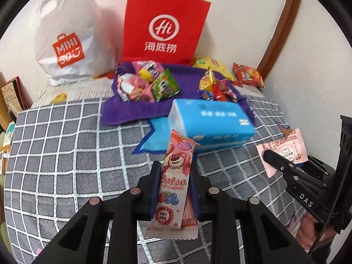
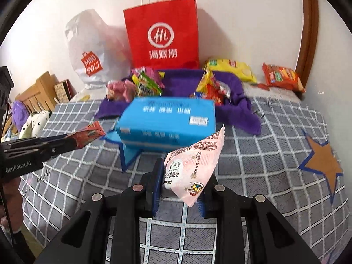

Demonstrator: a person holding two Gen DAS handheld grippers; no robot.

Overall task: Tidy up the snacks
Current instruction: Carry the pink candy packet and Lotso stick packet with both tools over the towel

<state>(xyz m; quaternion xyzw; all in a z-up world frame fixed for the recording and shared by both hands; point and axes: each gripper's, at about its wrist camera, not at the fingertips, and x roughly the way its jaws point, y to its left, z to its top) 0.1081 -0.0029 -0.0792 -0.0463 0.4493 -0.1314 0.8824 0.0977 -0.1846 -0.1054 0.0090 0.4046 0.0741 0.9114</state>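
At the far left a white plastic shopping bag with an orange logo (image 1: 66, 41) stands against the wall, and just beside it a red paper carrier bag with white handles (image 1: 164, 24). In front of them a purple towel (image 1: 123, 112) lies on the grey checked bedspread (image 1: 66, 145), with one heap of pink and green snack packets (image 1: 145, 81) on its left part and a heap of red and yellow packets (image 1: 216, 85) on its right. A blue rectangular tissue pack (image 1: 211, 121) sits nearer, overlapping the towel's front edge. The left gripper (image 1: 176, 176) has its jaws closed on a tall pink wrapper printed with a strawberry bear (image 1: 176, 171), held upright above the bedspread. The right gripper (image 2: 182, 182) has its jaws clamped on a pale pink sachet with serrated edges (image 2: 193, 167), tilted up to the right. Farther right, a yellow crisp bag (image 2: 231, 68) and an orange biscuit packet (image 2: 282, 77) lie near the wall.
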